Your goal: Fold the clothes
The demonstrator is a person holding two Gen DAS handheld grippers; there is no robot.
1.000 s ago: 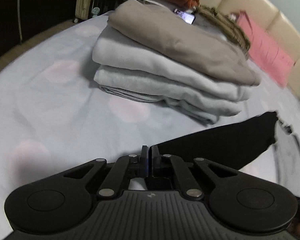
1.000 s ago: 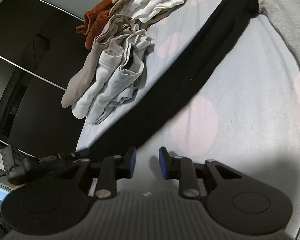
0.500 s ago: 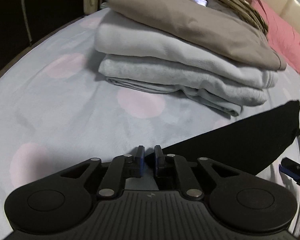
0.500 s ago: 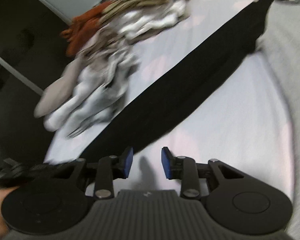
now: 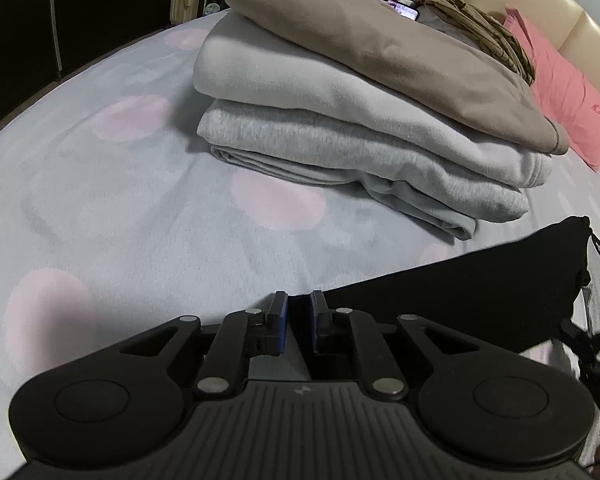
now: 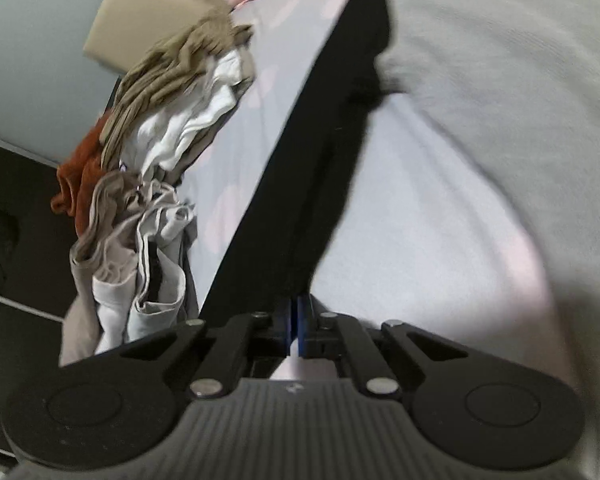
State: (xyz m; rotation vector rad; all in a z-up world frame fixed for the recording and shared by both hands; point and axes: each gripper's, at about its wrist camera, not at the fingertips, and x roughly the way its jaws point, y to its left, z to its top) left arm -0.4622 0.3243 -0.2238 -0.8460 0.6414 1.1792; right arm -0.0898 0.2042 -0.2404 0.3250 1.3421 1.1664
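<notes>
Nearest the right gripper (image 6: 295, 320), the blue pads that stood well apart a second ago now meet on an edge of the black garment (image 6: 308, 168), so this hand has taken hold of the cloth within the last half second; the picture is blurred and the view has swung, which suggests the hand is in motion. At the left gripper (image 5: 299, 320) the reverse has happened: its jaws were pressed together a second ago and now stand a little apart, the black garment (image 5: 460, 304) lying dark in the gap and running off to the right of it, and whether the pads still touch it cannot be told. By my reading the cloth has passed from the left hand to the right, which fits a regrasp within a fold, though the pictures do not settle which fold. The black garment lies as a long narrow strip across the dotted bedsheet (image 5: 140, 208). Beyond the strip in the left view sits a stack of folded clothes (image 5: 360, 112), grey layers under a taupe one, closer now than before. To the left of the strip in the right view lies a heap of unfolded clothes (image 6: 152, 184), so more folding seems left. Behind the stack rests a pink pillow (image 5: 560, 88).
</notes>
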